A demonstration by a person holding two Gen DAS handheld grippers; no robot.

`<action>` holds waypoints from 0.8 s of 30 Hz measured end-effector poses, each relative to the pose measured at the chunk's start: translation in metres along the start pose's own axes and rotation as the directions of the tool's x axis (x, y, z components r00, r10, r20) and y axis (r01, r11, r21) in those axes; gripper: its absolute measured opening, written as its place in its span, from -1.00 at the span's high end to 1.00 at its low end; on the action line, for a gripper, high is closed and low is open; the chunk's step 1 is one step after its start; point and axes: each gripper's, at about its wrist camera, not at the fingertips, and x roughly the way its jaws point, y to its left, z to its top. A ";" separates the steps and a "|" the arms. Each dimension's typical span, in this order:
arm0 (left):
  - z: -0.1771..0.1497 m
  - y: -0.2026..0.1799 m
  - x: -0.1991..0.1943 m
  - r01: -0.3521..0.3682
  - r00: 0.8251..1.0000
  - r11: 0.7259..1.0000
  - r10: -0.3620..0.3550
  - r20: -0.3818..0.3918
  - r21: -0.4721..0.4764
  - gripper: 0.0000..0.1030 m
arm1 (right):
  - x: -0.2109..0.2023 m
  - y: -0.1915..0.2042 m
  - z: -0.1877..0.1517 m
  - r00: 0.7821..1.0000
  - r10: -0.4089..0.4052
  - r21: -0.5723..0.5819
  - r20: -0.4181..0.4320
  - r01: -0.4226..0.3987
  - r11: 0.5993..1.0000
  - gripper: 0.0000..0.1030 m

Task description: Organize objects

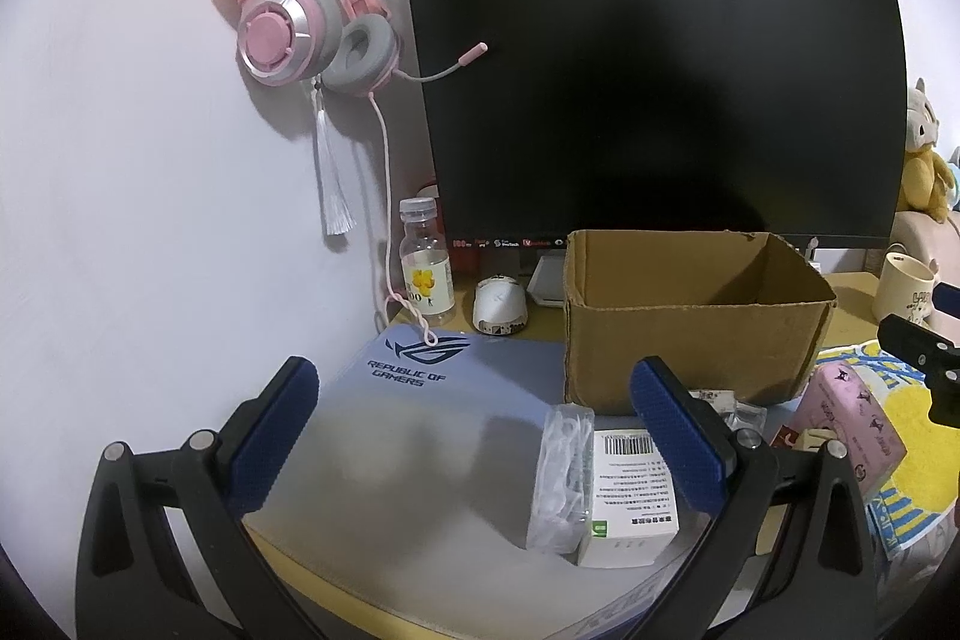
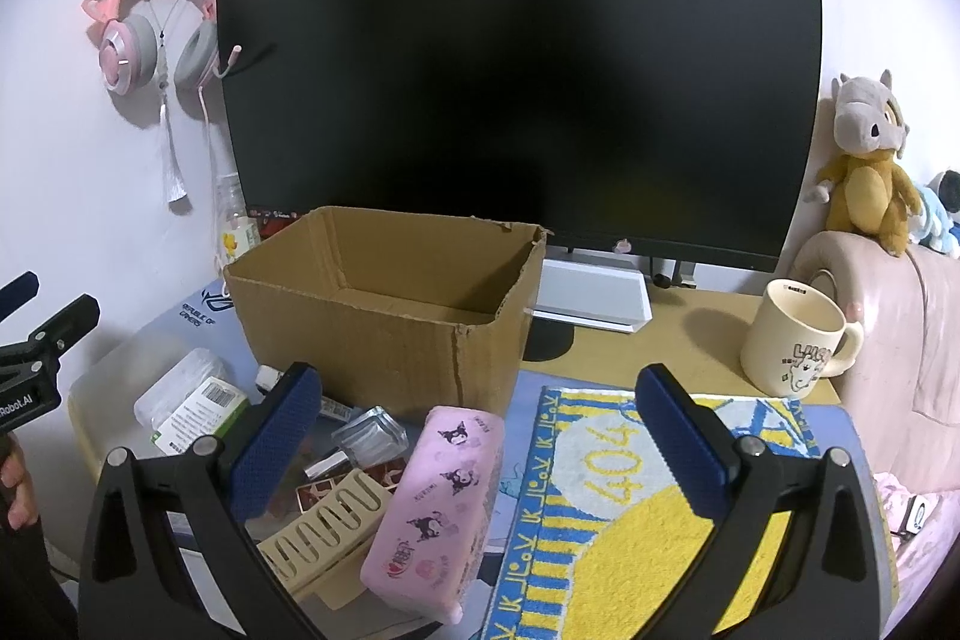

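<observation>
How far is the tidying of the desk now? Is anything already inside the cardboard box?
Nothing looks done: the part of the cardboard box interior that shows is empty. Nothing is in hand; the left gripper and the right gripper both have open, empty jaws. Left to do: the pink case, the white box, the beige rack and the small items beside them lie on the desk.

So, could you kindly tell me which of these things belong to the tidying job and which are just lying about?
For the job: cardboard box, pink pouch, white labelled box, beige slotted holder.

Just there: monitor, headset, mug, plush toy, bottle.
</observation>
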 end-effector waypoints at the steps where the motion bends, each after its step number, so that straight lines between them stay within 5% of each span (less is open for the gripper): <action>1: 0.000 0.000 0.000 0.000 1.000 1.000 0.000 0.000 0.000 -1.00 | 0.000 0.000 0.000 1.000 0.000 -0.002 0.000 0.000 1.000 -1.00; 24: 0.003 0.005 -0.001 -0.019 1.000 1.000 0.019 0.007 0.004 -1.00 | 0.000 0.000 0.000 1.000 -0.001 0.001 -0.004 0.001 1.000 -1.00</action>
